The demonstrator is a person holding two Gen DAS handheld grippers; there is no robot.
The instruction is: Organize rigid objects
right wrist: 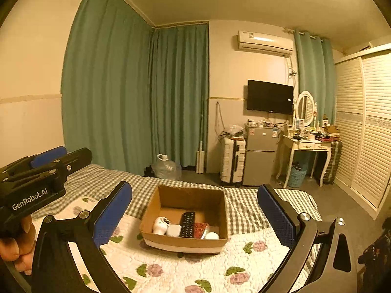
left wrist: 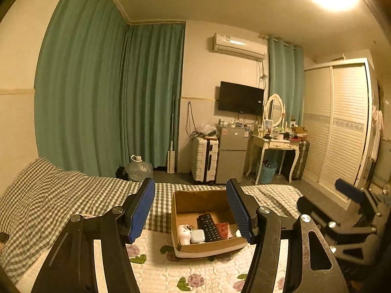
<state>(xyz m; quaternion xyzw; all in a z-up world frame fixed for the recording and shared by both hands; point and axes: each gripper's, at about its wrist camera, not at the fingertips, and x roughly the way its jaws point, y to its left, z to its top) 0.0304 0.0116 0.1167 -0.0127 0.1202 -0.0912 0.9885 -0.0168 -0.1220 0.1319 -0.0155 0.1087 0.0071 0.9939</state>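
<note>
- The left gripper (left wrist: 190, 210) is pointing a little downward over the bed, its blue pads standing apart with nothing between them.
- The right gripper (right wrist: 195, 216) is hovering beside it, jaws spread wide and empty; a hand (right wrist: 17, 246) is gripping the left tool's handle at the edge of the right wrist view.
- A cardboard box (right wrist: 185, 243) is sitting on the floral quilt (right wrist: 171, 271), just ahead of both grippers, not touching either.
- Lying along the box's near wall are a white bottle (right wrist: 160, 225), a white case (right wrist: 174, 230), a black remote (right wrist: 187, 224), a red packet (right wrist: 200, 229) and a white round item (right wrist: 212, 235).
- Beyond the quilt a checked sheet (right wrist: 244, 210) is covering the bed to its far edge.
- Green curtains (right wrist: 122, 97), a suitcase (right wrist: 232, 160), a small fridge (right wrist: 261, 156) and a dressing table (right wrist: 305, 146) are lining the far wall, with bare floor between them and the bed.
</note>
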